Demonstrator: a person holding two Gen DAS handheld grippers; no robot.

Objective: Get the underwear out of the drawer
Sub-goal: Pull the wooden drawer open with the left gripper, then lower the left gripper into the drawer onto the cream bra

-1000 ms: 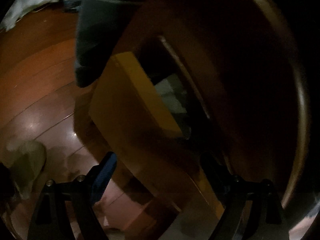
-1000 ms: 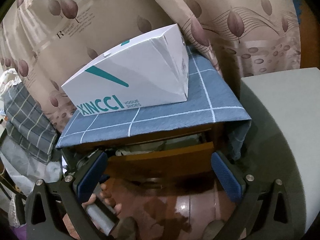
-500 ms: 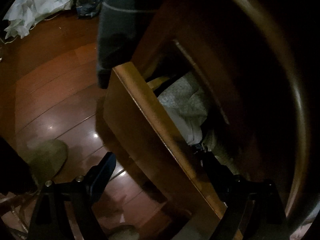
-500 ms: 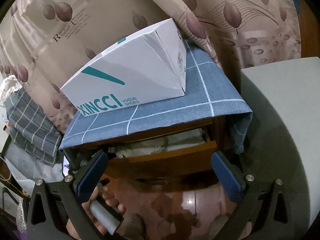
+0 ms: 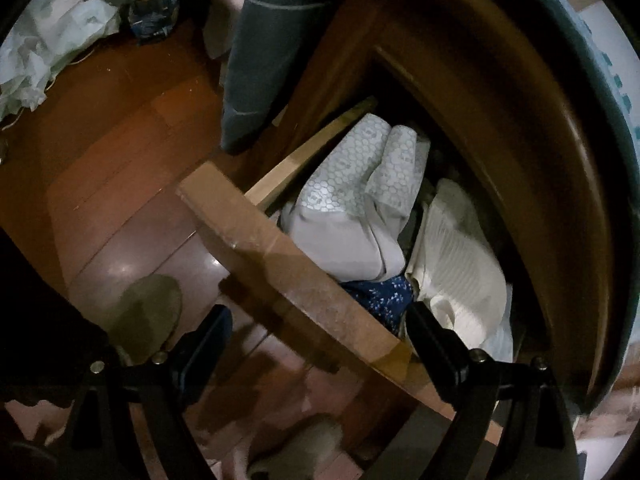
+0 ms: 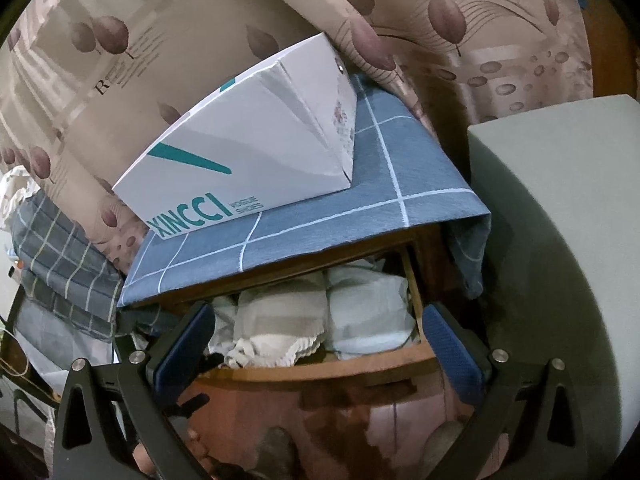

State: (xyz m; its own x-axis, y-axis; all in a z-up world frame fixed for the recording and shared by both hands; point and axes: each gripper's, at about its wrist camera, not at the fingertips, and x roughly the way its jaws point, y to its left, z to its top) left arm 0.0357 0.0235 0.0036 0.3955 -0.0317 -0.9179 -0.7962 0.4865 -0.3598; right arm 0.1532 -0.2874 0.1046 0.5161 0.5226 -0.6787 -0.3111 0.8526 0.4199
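1. The left gripper (image 5: 316, 336) is held wide open, angled down over the drawer (image 5: 280, 248) front, one finger outside it and one inside; nothing is gripped.
2. The right gripper (image 6: 316, 344) is likewise spread wide and empty, aimed level at the open drawer.
3. The underwear (image 6: 280, 320) is seen folded inside the drawer, just ahead between its fingers.

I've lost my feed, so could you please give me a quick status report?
Left claw open, astride wooden drawer front. Right claw open, empty. Folded pale underwear in open drawer. Nothing blocking.
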